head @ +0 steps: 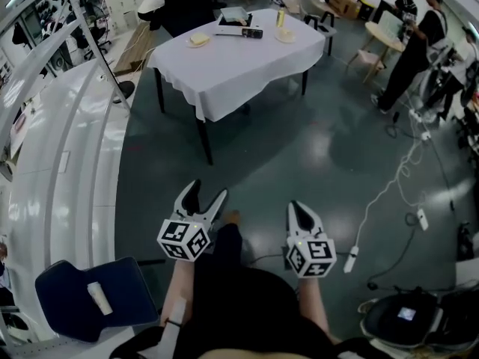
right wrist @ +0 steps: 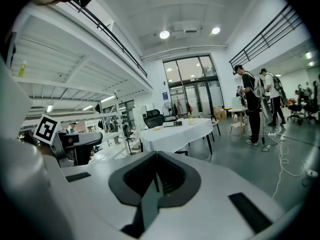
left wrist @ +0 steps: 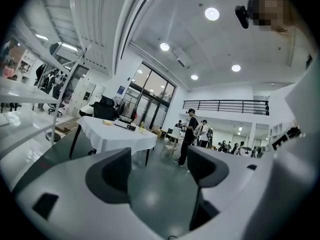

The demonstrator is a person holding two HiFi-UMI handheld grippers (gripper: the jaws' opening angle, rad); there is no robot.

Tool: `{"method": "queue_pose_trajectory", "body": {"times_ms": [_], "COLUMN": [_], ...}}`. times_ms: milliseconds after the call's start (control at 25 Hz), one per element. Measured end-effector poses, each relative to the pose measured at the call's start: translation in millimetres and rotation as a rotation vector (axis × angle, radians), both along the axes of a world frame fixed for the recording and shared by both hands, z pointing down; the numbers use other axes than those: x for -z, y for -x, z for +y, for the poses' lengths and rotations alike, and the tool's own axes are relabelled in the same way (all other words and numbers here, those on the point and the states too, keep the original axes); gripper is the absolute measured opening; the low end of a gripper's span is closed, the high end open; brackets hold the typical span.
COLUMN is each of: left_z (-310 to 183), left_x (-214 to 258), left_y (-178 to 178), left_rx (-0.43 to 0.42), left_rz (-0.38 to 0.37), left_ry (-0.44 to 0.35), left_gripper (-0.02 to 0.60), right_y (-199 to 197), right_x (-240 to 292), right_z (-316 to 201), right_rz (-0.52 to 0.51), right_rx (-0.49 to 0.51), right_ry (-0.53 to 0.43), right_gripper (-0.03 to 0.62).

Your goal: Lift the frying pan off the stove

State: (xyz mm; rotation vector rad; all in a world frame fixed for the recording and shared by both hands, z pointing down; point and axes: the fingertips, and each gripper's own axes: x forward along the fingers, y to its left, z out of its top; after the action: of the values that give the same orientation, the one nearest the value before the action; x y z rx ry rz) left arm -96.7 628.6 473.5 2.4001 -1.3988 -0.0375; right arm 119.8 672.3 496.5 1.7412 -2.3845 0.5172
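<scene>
Both grippers hang over the dark floor in front of the person, well short of a table with a white cloth (head: 224, 69). On the table lie a flat dark-and-white appliance (head: 239, 28), two plates and a yellow bottle (head: 281, 17). I cannot make out a frying pan. My left gripper (head: 203, 195) is open with nothing between its jaws, which also stand wide apart in the left gripper view (left wrist: 160, 166). My right gripper (head: 303, 214) is shut and empty, its pads meeting in the right gripper view (right wrist: 156, 176). The table shows far ahead in both gripper views (left wrist: 117, 134) (right wrist: 175, 131).
A blue chair (head: 82, 298) stands at the lower left beside a long white counter (head: 60, 163). White cables and a power strip (head: 389, 193) trail across the floor at the right. People (head: 412, 51) stand by a small round table at the far right. A black office chair (head: 179, 6) stands behind the table.
</scene>
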Motion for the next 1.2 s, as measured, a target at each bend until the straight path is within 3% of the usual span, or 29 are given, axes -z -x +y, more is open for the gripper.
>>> {"method": "queue_pose_trajectory", "body": {"times_ms": [520,1200], "left_z": [-171.7,-326.6], "left_x": [33.3,35.8], "left_y": [8.7,28.4], "left_rx": [-0.031,-0.104], "left_rz": [0.006,0.003], "left_ry": [-0.078,-0.101], "left_gripper": [0.325,0.325], "right_y": [1.4,30.5], "right_x": [43.8,52.3], "right_z": [-175.9,-327.0], "right_rz": [0.022,0.053], "right_rx": [-0.046,-0.087], "right_ry": [-0.109,-0.149], "right_gripper": [0.006,0.006]}}
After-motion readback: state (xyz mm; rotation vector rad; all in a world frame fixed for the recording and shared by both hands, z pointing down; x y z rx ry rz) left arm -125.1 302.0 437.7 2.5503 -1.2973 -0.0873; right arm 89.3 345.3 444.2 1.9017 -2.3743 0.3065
